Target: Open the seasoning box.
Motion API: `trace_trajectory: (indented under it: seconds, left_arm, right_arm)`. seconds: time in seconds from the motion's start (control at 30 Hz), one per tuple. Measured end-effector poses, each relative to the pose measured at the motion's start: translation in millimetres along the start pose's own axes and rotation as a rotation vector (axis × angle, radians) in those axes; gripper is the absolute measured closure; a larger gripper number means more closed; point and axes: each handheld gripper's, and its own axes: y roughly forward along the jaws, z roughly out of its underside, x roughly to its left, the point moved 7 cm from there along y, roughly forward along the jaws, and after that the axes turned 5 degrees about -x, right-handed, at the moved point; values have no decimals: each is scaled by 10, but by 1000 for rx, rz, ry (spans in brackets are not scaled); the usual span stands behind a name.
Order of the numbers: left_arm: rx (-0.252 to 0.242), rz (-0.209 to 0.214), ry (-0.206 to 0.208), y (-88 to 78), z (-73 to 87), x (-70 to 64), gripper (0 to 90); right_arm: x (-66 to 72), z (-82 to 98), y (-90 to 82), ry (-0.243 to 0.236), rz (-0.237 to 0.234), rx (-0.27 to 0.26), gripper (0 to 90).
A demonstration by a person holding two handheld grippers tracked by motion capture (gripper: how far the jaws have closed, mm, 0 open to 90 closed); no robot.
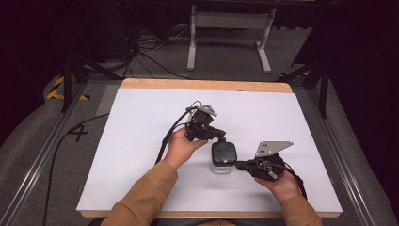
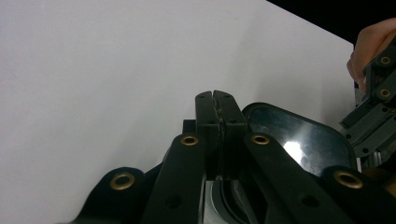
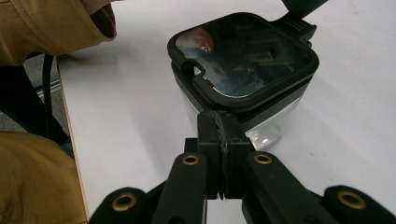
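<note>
Grippers flank black-lidded clear container on white table.

The left gripper is held by the left hand, forearm in a tan sleeve reaching up from below. Its 2 jaws are pressed together, tips touching, as the left gripper view shows. The right gripper sits in the right hand, pointing toward the left one. Its 2 jaws are likewise closed flat against each other.
</note>
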Motion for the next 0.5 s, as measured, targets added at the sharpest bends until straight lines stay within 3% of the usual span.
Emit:
trace_trajectory:
  seconds: [0.17, 0.4, 0.5]
  left_arm:
    - [-13, -62, 40, -51, -29, -20, 851]
    - [-37, -64, 51, -356, -68, -118, 866]
    - [-68, -66, 27, -467, -70, -177, 867]
  right_arm:
    - [7, -13, 1, 0, 1, -9, 896]
    - [0, -111, -22, -16, -6, -40, 896]
    - [-12, -164, -36, -27, -6, -55, 896]
